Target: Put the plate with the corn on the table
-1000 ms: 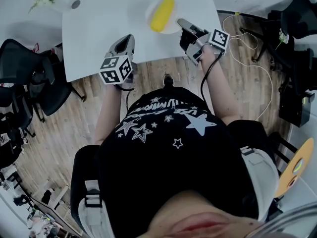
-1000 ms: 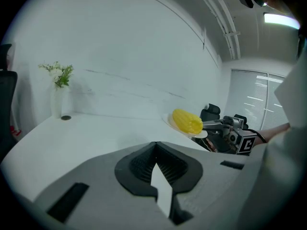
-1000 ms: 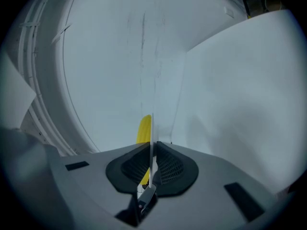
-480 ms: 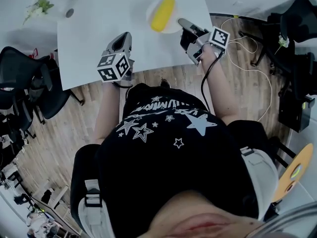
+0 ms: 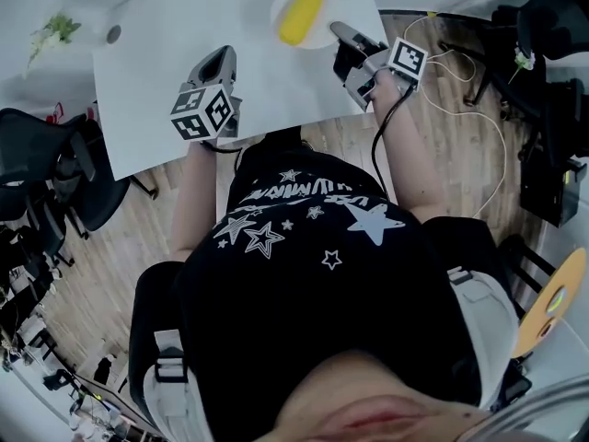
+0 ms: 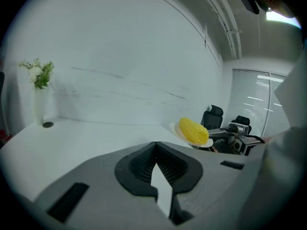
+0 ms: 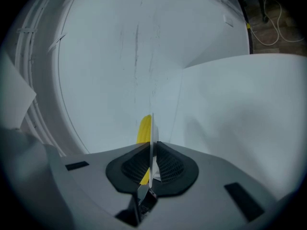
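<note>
1. Gripping the plate (image 5: 277, 11) by its near rim, the right gripper (image 5: 339, 31) has both pads clamped on the thin edge, seen edge-on in the right gripper view (image 7: 151, 128).
2. Corn (image 5: 302, 13) lies on the plate, yellow, lengthwise away from the person.
3. Plate is over the far right part of the white table (image 5: 175, 35); can't tell if it touches the top.
4. Left gripper (image 5: 221, 61) is over the table near its front edge, jaws together, nothing between them.
5. Flower vase (image 6: 41, 75) is at the far left corner, well apart from the plate.
</note>
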Action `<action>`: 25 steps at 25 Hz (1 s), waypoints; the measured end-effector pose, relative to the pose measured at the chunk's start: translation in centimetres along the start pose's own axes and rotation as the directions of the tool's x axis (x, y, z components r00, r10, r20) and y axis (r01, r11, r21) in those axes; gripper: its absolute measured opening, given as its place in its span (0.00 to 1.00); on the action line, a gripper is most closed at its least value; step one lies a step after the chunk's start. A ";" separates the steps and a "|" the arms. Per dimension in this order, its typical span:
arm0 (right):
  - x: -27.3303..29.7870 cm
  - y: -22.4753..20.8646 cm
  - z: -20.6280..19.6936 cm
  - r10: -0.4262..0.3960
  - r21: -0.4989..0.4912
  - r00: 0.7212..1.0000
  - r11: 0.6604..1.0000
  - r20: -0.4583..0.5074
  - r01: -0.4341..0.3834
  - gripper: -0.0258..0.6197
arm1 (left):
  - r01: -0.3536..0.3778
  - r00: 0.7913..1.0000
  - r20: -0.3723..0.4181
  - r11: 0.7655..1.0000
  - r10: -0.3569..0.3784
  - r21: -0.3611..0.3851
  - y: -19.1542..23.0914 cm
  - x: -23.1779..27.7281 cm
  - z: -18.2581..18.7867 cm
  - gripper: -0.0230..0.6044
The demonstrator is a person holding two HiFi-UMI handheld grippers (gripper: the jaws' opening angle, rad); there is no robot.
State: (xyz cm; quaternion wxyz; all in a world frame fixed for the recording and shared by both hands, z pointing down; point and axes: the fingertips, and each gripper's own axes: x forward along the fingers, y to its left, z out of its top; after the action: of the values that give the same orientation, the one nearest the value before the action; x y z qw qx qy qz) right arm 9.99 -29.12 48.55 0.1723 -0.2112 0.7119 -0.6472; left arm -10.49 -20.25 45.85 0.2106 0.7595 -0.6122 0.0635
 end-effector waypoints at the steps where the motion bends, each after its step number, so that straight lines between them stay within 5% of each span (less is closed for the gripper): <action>1: 0.2 0.0 0.3 -0.002 -0.002 1.000 1.000 0.005 0.002 0.09 | 0.007 1.000 0.000 1.000 -0.007 -0.001 0.0 0.5 0.2 0.05; 25: 10.7 -4.1 13.1 -0.064 -0.018 0.993 0.998 0.097 0.066 0.09 | 0.118 0.993 -0.029 0.993 -0.118 -0.006 5.6 17.5 7.4 0.05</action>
State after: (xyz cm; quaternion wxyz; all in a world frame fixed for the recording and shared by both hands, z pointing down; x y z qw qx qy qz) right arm 7.98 -46.11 51.57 0.1832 -0.2670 0.7022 -0.6341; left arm -12.81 -39.87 46.72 0.2245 0.7928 -0.5633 0.0606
